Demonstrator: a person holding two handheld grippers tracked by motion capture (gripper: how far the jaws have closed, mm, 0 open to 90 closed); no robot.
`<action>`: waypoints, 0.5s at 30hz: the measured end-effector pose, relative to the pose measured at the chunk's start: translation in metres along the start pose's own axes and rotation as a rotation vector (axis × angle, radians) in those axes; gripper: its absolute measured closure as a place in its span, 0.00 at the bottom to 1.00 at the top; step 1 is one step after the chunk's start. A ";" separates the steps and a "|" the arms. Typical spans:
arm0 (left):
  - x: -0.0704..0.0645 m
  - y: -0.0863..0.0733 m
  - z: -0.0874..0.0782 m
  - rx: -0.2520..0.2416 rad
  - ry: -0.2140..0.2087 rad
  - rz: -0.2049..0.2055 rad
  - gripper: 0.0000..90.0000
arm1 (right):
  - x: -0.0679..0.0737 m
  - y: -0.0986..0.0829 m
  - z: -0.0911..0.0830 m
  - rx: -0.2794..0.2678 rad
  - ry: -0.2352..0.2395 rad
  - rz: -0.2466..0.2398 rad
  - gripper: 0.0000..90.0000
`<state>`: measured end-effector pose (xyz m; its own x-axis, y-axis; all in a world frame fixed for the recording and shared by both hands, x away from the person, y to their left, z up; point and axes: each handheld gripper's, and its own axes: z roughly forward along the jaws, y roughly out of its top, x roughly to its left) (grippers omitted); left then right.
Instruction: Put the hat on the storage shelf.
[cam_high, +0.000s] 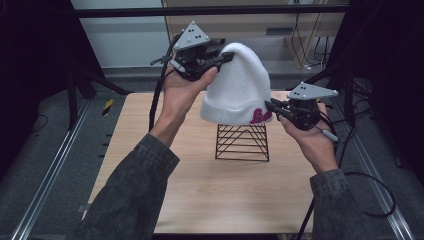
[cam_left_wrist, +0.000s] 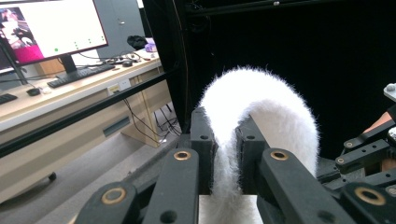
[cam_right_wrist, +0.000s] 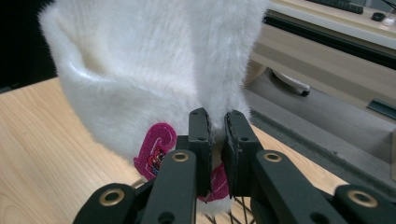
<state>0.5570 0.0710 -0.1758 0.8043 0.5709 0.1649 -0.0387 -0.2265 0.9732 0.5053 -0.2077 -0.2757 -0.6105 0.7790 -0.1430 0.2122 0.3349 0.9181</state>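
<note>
A fluffy white beanie (cam_high: 239, 85) with a pink patch (cam_high: 260, 116) on its cuff hangs in the air over a black wire stand (cam_high: 243, 142) at the table's middle. My left gripper (cam_high: 229, 56) is shut on the beanie's crown, high up; its own view has white fur (cam_left_wrist: 261, 105) pinched between the jaws. My right gripper (cam_high: 272, 107) is shut on the cuff next to the pink patch (cam_right_wrist: 156, 149), lower and to the right. The beanie's lower edge sits just above the stand's top.
The wooden table (cam_high: 210, 190) stands on a grey floor with metal rails (cam_high: 45, 180) along both sides. A desk with a monitor (cam_left_wrist: 51, 28) and keyboard (cam_left_wrist: 81, 74) lies beyond. Black frame bars (cam_high: 210, 10) cross the back.
</note>
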 end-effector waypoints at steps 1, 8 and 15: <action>-0.001 -0.001 0.002 0.003 -0.002 0.003 0.90 | -0.002 -0.002 0.000 0.006 -0.003 0.002 0.92; -0.007 -0.007 0.016 0.028 0.003 0.040 0.90 | -0.009 -0.014 0.009 0.032 -0.016 0.021 0.92; -0.001 -0.016 0.028 0.031 0.002 0.026 0.90 | -0.014 -0.020 0.018 0.052 -0.033 0.024 0.92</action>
<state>0.5732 0.0518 -0.1957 0.8019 0.5661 0.1907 -0.0415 -0.2657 0.9632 0.5233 -0.2162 -0.2987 -0.5799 0.8036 -0.1340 0.2661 0.3422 0.9012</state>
